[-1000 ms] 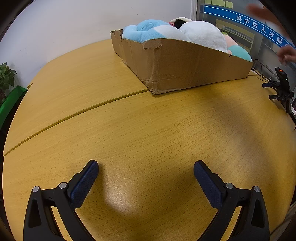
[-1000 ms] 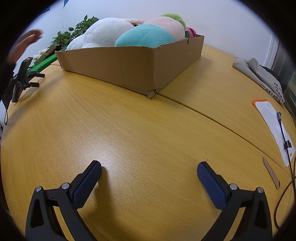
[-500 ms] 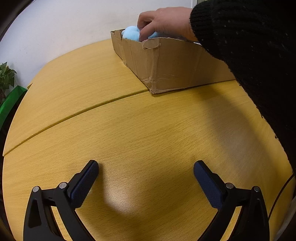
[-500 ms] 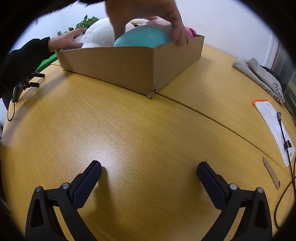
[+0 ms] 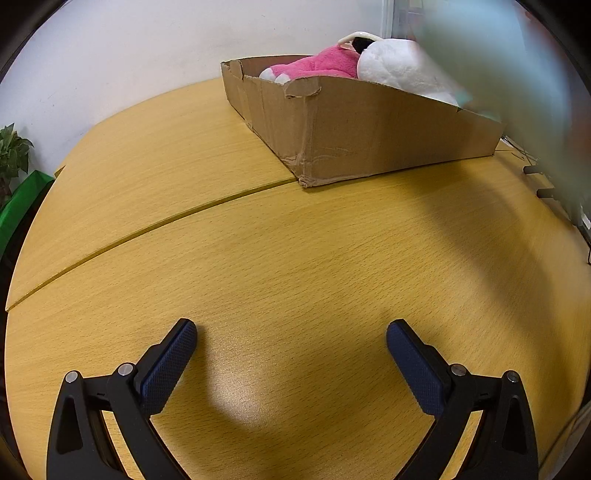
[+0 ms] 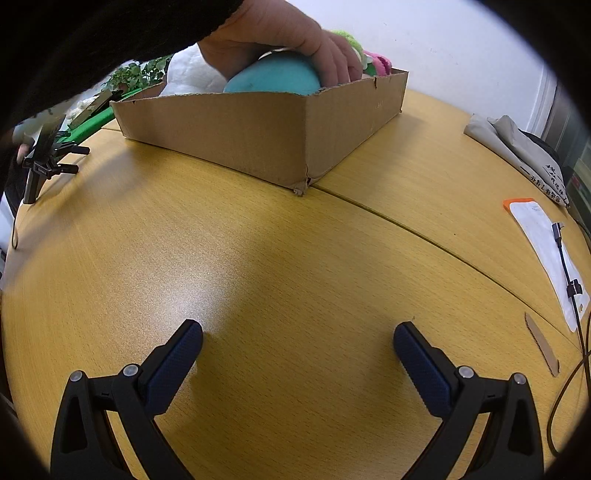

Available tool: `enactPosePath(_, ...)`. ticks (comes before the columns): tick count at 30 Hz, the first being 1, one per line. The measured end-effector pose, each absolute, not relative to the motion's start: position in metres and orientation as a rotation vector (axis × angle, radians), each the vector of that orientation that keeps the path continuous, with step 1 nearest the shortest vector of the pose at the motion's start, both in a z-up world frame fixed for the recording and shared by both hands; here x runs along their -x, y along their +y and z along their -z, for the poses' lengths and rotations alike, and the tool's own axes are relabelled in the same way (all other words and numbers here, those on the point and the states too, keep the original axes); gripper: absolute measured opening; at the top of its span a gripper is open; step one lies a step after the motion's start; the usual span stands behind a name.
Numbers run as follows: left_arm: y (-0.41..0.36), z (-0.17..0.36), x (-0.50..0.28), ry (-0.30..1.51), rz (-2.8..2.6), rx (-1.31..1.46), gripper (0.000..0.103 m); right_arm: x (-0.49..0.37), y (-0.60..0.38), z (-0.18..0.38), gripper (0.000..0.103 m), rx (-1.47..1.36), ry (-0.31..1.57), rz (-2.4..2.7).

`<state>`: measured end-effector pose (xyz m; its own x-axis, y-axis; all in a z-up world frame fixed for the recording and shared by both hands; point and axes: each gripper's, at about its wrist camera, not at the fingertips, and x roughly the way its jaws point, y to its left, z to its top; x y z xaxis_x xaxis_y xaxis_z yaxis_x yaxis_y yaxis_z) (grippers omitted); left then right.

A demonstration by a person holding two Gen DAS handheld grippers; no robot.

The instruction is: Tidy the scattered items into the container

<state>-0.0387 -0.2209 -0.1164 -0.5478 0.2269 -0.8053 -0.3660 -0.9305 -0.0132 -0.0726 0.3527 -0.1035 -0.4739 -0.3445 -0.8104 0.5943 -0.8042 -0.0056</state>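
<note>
Cardboard box point(image 6: 258, 136) on desk point(image 6: 295, 266), holding teal plush point(image 6: 273, 79) under a bare hand point(image 6: 280, 33), pink plush point(image 5: 314, 66) and white plush point(image 5: 402, 68); left tool point(image 5: 291, 334) and right tool point(image 6: 298, 336) near the box, both wide open, empty.

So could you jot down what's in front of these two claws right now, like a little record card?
container: brown cardboard box on yellow wooden table
in box: teal round plush, white plush, pink plush
bare hand: resting on the teal plush
left claw: open, holding nothing
right claw: open, holding nothing
table edge: white pouch, black cable
</note>
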Motion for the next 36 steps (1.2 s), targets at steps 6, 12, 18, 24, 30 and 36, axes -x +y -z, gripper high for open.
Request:
enactPosePath(6,-0.2209,0.1165,0.0389,0.223,-2.491,1.263,0.103,0.0715,0.3525,0.1035,0.103,-1.158,0.389,2.272)
enactPosePath(12,-0.2208,0.1165,0.0389,0.222,-2.491,1.263,0.103,0.0712,0.3523,0.1035,0.103,-1.158,0.389,2.272)
enactPosePath(18,-0.2208,0.1165,0.0389,0.222,-2.491,1.263,0.103,0.0708,0.3522,0.1035,0.103,-1.158,0.389,2.271)
enactPosePath(24,-0.2208,0.1165,0.039,0.222,-2.491,1.263,0.103,0.0703,0.352,0.1035,0.103,-1.158,0.389,2.271)
enactPosePath(30,-0.2208,0.1164,0.0389,0.222,-2.491,1.263,0.103,0.0698,0.3519,0.1034,0.103,-1.158,0.389,2.271)
enactPosePath(36,-0.2208,0.1165,0.0389,0.222,-2.491,1.263,0.103,0.0694,0.3524,0.1034,0.103,-1.157,0.387,2.271)
